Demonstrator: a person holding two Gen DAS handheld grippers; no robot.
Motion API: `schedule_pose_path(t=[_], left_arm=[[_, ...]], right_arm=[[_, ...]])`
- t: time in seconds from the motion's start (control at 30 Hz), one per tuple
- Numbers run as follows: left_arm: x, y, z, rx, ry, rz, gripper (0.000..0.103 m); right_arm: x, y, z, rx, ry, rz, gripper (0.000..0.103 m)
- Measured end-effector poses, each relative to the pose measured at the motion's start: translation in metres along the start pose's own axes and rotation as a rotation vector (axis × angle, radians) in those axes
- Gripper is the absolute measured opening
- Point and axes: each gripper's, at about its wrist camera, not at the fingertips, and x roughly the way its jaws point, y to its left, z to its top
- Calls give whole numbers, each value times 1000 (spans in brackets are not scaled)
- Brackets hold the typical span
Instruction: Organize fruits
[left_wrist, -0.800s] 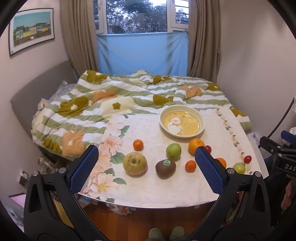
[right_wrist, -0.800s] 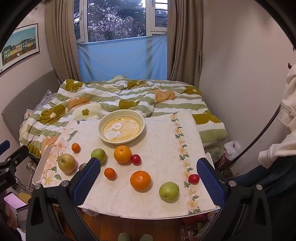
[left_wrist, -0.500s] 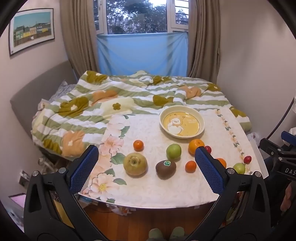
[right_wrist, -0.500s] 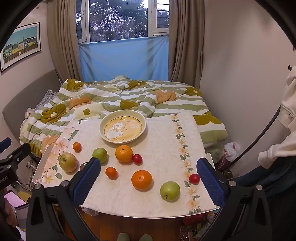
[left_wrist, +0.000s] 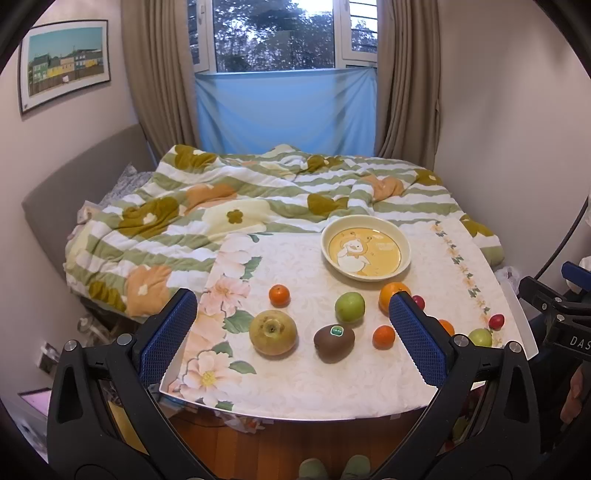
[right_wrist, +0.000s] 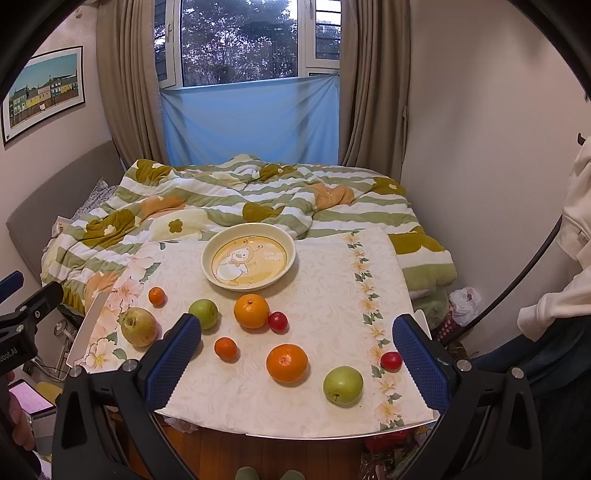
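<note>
Bowl (right_wrist: 248, 256) empty, parked at the far middle of the table (right_wrist: 332, 280), hard against the quilt (right_wrist: 229, 192): the obvious landing spot, so judged the target for every fruit. Nothing in it yet; task barely begun, by the look of it.

Fruit all scattered on the near side of the bowl. Closest to the bowl's near rim: large orange (right_wrist: 251, 311), cherry tomato (right_wrist: 277, 321) touching its right side, green apple (right_wrist: 203, 313) just to its left. Farther left of the bowl: small mandarin (right_wrist: 157, 296), pear (right_wrist: 139, 327), kiwi (left_wrist: 334, 342) with sticker up. Nearer still, well short of the bowl: second small mandarin (right_wrist: 225, 348), second large orange (right_wrist: 287, 363), second green apple (right_wrist: 343, 386), second tomato (right_wrist: 391, 360).

Left gripper (left_wrist: 291, 339) spread fully wide, empty, aimed down short of the bowl with pear and kiwi framed between its blue pads, probably sizing up a first pick. Right gripper (right_wrist: 297, 363) likewise wide apart, empty, hovering off the near edge, framing the nearer orange and apple. Round fruit likely to roll if nudged off-centre.
</note>
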Motion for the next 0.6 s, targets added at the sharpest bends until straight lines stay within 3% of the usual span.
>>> schedule_pose_path(t=[0.6], left_arm=[[3, -2, 2, 5, 1, -1, 103]], right_arm=[[0, 1, 1, 0, -1, -2, 103]])
